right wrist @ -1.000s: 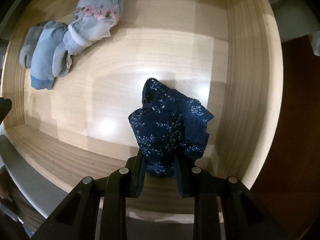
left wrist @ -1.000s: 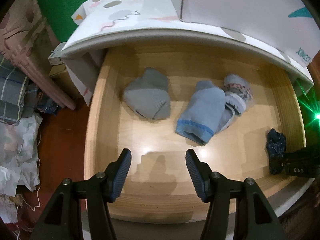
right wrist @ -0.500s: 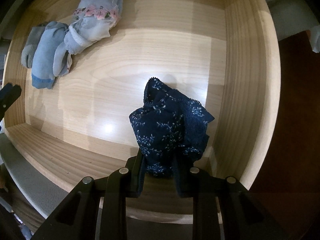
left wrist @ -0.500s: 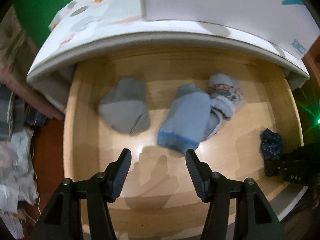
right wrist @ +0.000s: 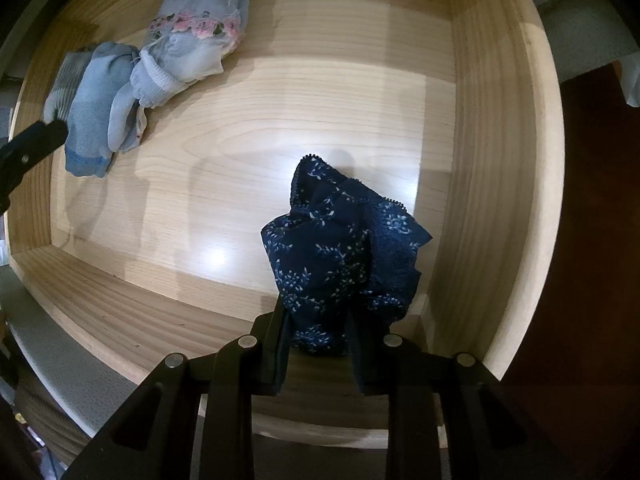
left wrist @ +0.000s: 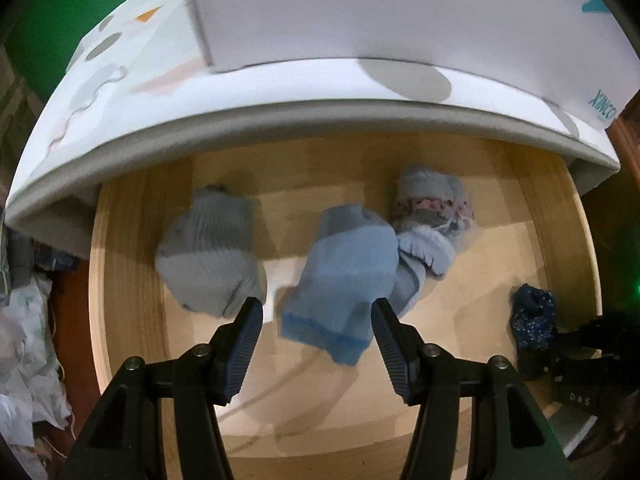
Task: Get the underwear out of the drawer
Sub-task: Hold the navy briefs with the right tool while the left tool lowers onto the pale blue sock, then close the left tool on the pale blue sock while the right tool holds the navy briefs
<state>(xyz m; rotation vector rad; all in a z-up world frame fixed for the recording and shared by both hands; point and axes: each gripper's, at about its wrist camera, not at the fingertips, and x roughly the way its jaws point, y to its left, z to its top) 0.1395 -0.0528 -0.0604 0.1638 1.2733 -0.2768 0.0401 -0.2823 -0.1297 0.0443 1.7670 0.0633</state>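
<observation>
left wrist: close above drawer point(left wrist: 124, 280), facing steeply down toward its left half | right wrist: close, facing steeply down at right front corner | shared: drawer floor, light blue sock point(left wrist: 344, 280) point(right wrist: 90, 120)

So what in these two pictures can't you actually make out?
- Left view: the drawer's back, hidden under the white top.
- Left view: the blue sock and grey sock, smeared by motion.
- Right view: the navy underwear's lower end, hidden between the right gripper's pads.
- Right view: the left gripper, cut off by the left edge.
</observation>
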